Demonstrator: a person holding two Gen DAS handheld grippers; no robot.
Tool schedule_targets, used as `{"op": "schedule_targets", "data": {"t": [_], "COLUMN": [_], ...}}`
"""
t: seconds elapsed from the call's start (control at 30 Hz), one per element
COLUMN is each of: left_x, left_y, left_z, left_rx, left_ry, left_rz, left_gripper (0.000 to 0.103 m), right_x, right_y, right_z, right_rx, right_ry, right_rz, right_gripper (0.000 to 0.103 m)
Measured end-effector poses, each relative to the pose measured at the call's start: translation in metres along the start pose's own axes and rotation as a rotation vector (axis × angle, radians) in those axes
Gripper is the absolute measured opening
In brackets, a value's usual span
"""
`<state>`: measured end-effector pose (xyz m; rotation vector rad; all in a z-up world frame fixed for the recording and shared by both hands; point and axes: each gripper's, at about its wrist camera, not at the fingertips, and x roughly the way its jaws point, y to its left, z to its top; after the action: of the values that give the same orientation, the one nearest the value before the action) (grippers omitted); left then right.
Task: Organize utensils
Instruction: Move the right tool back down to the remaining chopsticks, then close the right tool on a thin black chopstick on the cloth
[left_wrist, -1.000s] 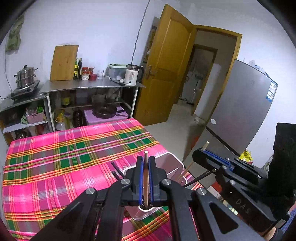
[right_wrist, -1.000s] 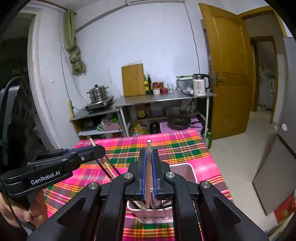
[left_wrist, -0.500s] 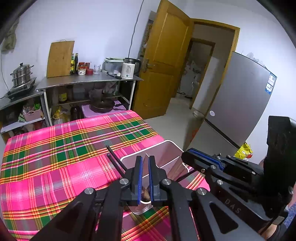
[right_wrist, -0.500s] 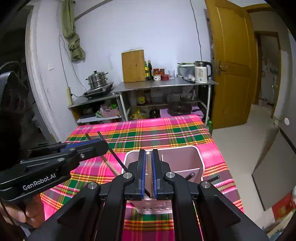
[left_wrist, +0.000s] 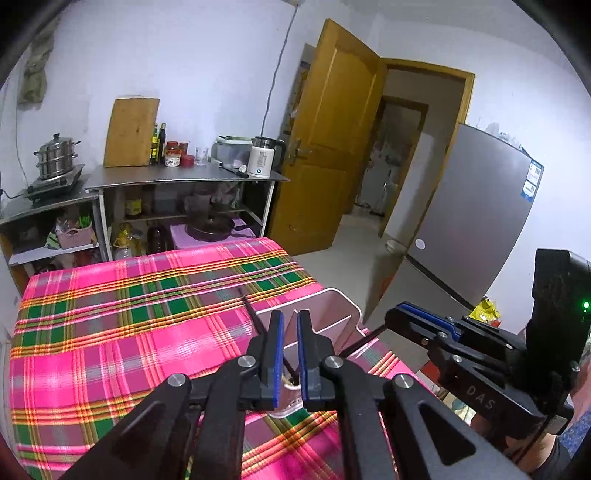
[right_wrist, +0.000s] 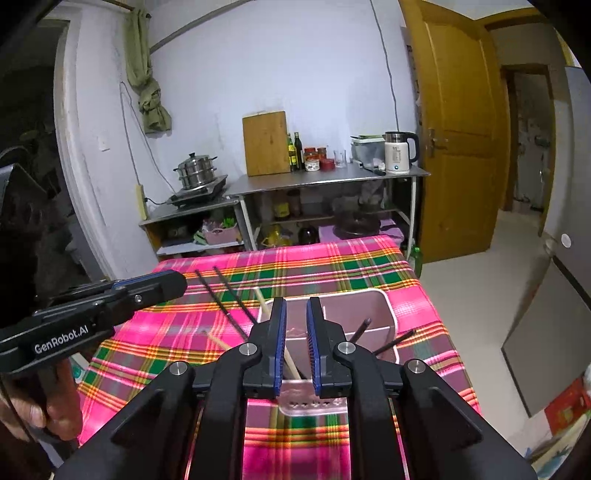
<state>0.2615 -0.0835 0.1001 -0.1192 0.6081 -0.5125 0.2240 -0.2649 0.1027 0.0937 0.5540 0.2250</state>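
Just beyond the right gripper, a pale pink utensil holder stands on the pink plaid tablecloth. Its jaws have just been opening; they now stand parted and hold nothing. A light wooden chopstick that they pinched upright a second ago now leans in the holder, its lower end behind the left jaw and its top tilted up and to the left. Two dark chopsticks lean the same way over the holder's left rim, and two more poke out toward the right.

Seen from the left wrist, the left gripper hovers over the same holder with a narrow gap between its blue pads and nothing clamped there. The wooden stick it held upright a second ago has gone; light stick ends show low in the holder between the jaws. A dark chopstick slants up and left beside them. Both grippers have drawn back from the holder.
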Motion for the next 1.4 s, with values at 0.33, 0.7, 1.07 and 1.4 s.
{"op": "schedule_targets", "data": {"t": [0.33, 0.7, 1.07, 1.4], "left_x": [-0.039, -0.051, -0.036, 0.014], "left_y": [0.02, 0.044, 0.077, 0.097], "left_z": [-0.041, -0.093, -0.143, -0.169], "left_rx": [-0.049, -0.073, -0.135, -0.166], "left_ry": [-0.01, 0.037, 0.135, 0.246], "left_rz": [0.04, 0.104, 0.166, 0.172], "left_gripper": [0.007, 0.007, 0.007, 0.014], "right_x": [-0.026, -0.019, 0.003, 0.034], "right_y": [0.028, 0.053, 0.061, 0.061], "right_z": [-0.029, -0.063, -0.097, -0.125], "right_rx": [-0.043, -0.081, -0.056, -0.019], "right_ry": [-0.009, 0.049, 0.136, 0.251], "right_rz": [0.021, 0.077, 0.11, 0.136], "right_gripper": [0.019, 0.023, 0.023, 0.023]}}
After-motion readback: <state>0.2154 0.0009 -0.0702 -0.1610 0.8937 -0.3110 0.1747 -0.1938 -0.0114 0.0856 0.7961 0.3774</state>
